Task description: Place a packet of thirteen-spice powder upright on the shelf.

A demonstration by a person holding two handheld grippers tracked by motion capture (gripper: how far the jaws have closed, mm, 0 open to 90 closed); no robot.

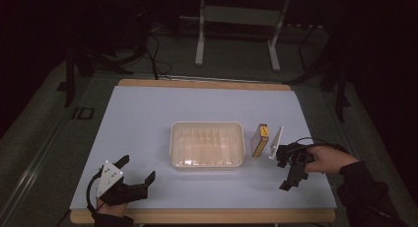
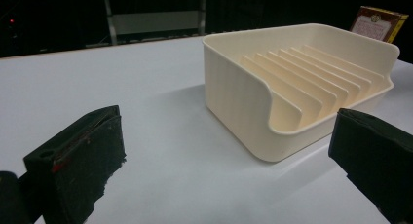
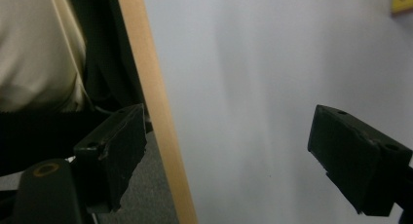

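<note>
A cream tray (image 1: pixel 207 160) with raised ribs inside sits mid-table on the white mat. Just right of it stands a small yellow and brown box (image 1: pixel 260 140). My left gripper (image 1: pixel 137 169) rests near the front left edge, open and empty, its jaws angled toward the tray. In the left gripper view the tray (image 2: pixel 238 92) lies ahead between the jaws of the left gripper (image 2: pixel 229 156), and the box (image 2: pixel 377 22) peeks over its far wall. My right gripper (image 1: pixel 292 170) is held right of the box, turned back toward the table's front edge. In its own view the right gripper (image 3: pixel 234 156) is open and empty.
The wooden table edge (image 3: pixel 156 112) and the person's light clothing (image 3: pixel 29 48) appear in the right gripper view, with a yellow corner of the box (image 3: pixel 402 2) at top right. Metal stand legs (image 1: pixel 199 49) and cables lie on the floor beyond the table.
</note>
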